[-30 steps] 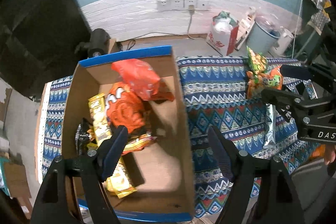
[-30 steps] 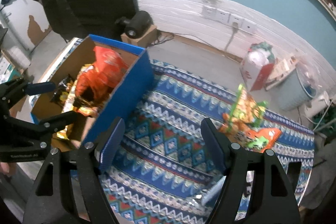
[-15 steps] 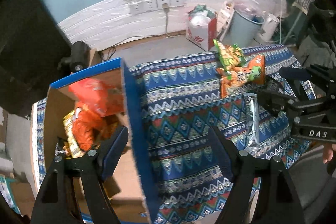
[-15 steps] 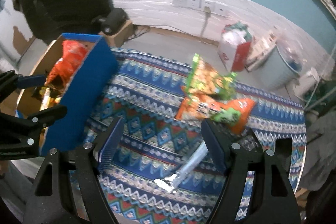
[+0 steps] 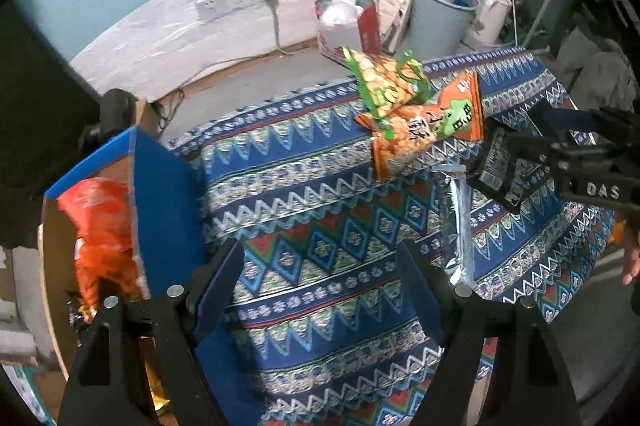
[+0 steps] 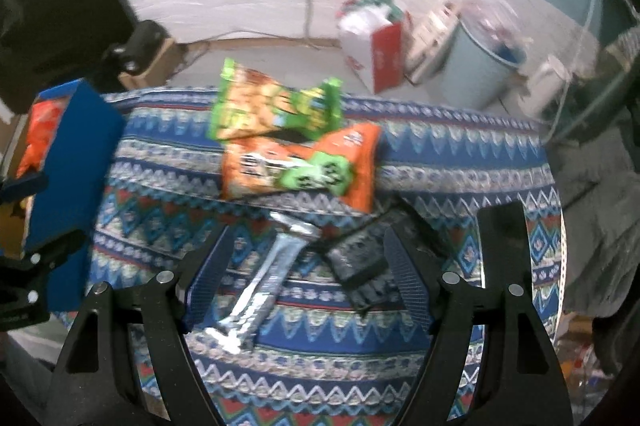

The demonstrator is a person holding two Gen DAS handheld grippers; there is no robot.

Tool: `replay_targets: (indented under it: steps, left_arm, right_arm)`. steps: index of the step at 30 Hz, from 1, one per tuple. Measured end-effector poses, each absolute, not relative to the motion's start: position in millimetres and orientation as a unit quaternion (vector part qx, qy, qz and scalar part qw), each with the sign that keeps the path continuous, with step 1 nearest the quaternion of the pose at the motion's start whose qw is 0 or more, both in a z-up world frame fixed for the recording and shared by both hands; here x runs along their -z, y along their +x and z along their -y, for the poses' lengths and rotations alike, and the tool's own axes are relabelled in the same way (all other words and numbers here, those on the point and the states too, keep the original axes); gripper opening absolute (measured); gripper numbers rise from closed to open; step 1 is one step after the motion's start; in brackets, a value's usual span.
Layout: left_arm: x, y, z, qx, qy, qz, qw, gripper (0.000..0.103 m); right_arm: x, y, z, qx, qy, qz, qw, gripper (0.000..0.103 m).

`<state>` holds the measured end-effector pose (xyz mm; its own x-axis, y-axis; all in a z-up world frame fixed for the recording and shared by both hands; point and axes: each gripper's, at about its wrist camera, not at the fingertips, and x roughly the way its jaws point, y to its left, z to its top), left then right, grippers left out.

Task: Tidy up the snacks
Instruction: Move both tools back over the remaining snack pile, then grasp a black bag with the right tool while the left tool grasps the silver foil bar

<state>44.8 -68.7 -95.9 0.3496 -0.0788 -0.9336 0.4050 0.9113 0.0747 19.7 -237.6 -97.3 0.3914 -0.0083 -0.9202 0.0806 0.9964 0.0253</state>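
My right tongs (image 6: 308, 274) hung wide open and empty above the patterned cloth (image 6: 460, 154) on the bench, with a silver foil bar (image 6: 266, 278) and a dark packet (image 6: 356, 258) lying between and just beyond the fingers. My left tongs (image 5: 320, 286) were open too, holding nothing, over bare cloth just beside the blue wall of the cardboard box (image 5: 160, 210).

I judged every snack here to be light and soft: thin crinkly film around air and loose pieces, easy to crush and slippery on the flat faces. The foil bar looked stiffer and narrow, so I would have pinched it across its middle, where the width fits the opening. The 2 puffed bags I would have taken by a crimped end seam, not the belly.

The green bag (image 6: 276, 102) lay near the far edge of the bench, overlapping the orange bag (image 6: 296, 166) with green lettering just in front of it. The silver bar lay slantwise nearer me, its far end touching the dark packet, which was black with small pale print I could not read. In the box sat a red-orange bag (image 5: 100, 210) already stowed, with others under it.
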Motion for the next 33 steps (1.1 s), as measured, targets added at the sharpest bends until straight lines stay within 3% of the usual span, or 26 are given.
replay_targets:
  steps: [18,33]
  left_arm:
    - [165.2,82.9,87.6,0.140,0.160,-0.598,0.773,0.080]
    - [173.9,83.4,111.2,0.162,0.153,-0.612,0.759,0.080]
  right_arm:
    - [183.7,48.9,279.6,0.110,-0.012,-0.596,0.795,0.076]
    - [215.4,31.3,270.6,0.113,-0.106,-0.620,0.769,0.076]
